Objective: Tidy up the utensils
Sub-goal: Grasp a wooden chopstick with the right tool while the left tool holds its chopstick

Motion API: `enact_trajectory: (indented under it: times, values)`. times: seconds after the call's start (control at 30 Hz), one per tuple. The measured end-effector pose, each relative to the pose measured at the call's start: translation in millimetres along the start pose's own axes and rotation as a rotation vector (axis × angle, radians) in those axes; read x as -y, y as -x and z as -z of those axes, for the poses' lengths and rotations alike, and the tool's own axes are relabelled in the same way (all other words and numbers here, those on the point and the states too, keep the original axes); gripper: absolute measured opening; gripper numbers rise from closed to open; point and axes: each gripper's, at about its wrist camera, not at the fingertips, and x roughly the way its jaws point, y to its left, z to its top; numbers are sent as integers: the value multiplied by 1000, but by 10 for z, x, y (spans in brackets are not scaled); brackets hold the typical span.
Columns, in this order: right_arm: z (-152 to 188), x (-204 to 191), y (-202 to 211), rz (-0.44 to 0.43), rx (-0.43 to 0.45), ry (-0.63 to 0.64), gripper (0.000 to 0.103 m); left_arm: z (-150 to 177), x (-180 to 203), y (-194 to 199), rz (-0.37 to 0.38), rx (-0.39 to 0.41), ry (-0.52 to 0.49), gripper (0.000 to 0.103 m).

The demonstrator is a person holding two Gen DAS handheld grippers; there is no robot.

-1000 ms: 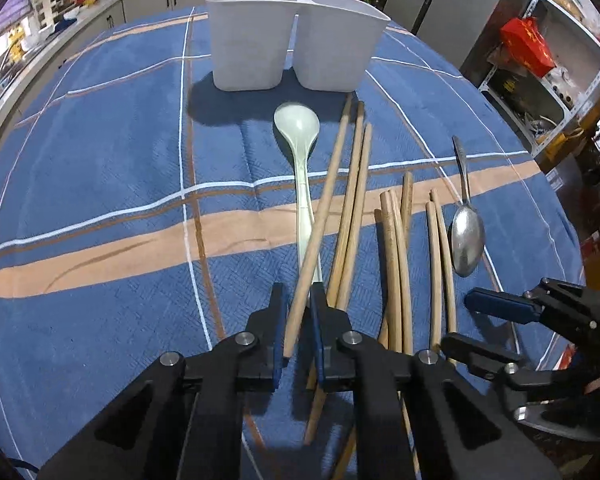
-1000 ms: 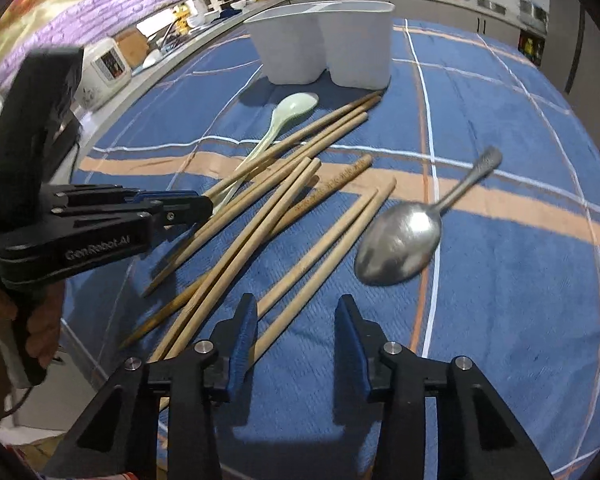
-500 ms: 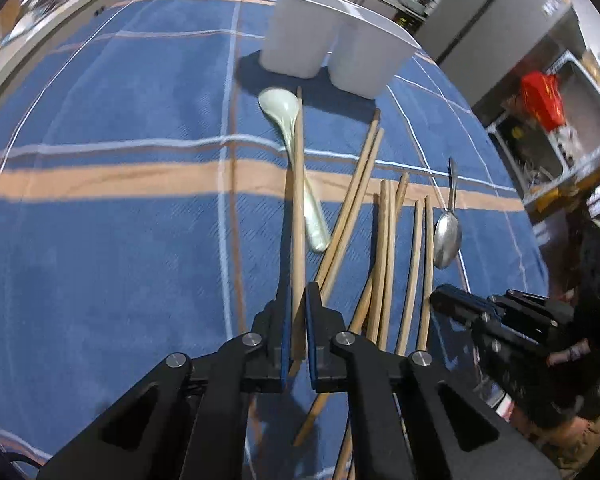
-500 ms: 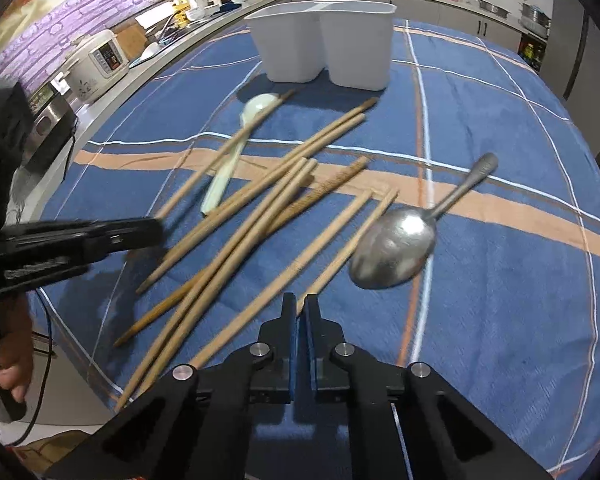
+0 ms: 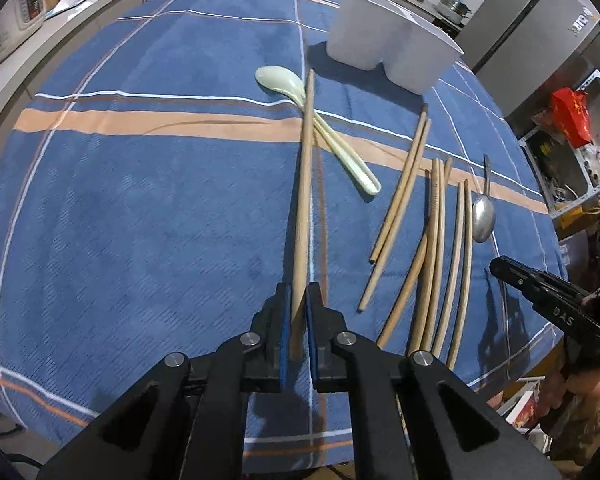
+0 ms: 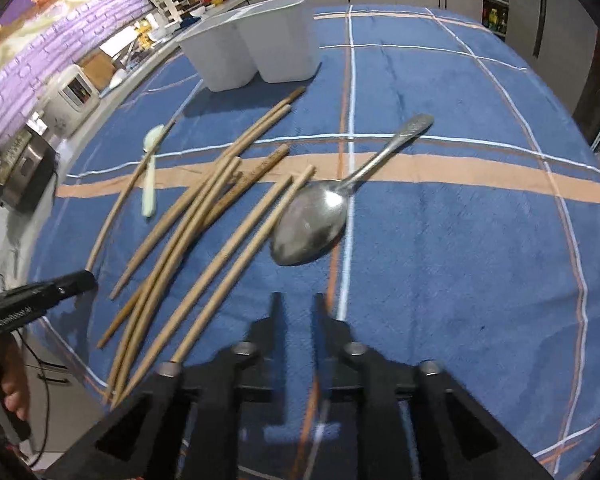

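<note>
A table covered by a blue cloth [image 5: 140, 208] with orange and white stripes fills both wrist views.

The left gripper [image 5: 298, 308] is clamped narrowly on the near end of one wooden chopstick [image 5: 305, 184]. That chopstick runs straight away from the jaws toward the far side, and its far end crosses the handle of a pale green spoon [image 5: 284, 82] lying on the cloth. The spoon's bowl points far and left, its handle near and right.

To the right of the held chopstick lies a loose pile of chopsticks [image 5: 436, 240], roughly parallel, some overlapping, their near ends at the table's near edge. Just right of the pile is a metal spoon [image 5: 483, 216], bowl near, handle pointing far.

At the far side of the table stands a white bin [image 5: 392, 54] with two compartments, upright, well apart from the utensils.

The right gripper [image 6: 298, 308] hovers over bare cloth near the table's near edge. Its jaws are partly apart and opening, with nothing between them. The metal spoon's bowl [image 6: 310, 228] lies just beyond its fingertips, and the pile [image 6: 204, 240] is to its left. The picture there is a little blurred.

A person's hand [image 6: 10, 396] shows at the near left, holding the left gripper's handle.
</note>
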Motion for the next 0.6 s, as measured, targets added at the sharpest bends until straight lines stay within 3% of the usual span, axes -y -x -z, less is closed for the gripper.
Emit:
enact_trajectory:
  times: [0.27, 0.37, 0.43, 0.6]
  values:
    - [12, -135, 84, -60, 35, 15, 32, -41, 5, 209, -25, 19, -32, 10]
    - [-72, -161, 98, -57, 37, 2, 32, -164, 93, 225, -25, 43, -88, 17]
    - [-172, -164, 107, -50, 45, -5, 32, -266, 137, 190, -28, 61, -120, 29]
    - [-499, -138, 61, -94, 51, -67, 32, -591, 197, -54, -28, 55, -170, 29]
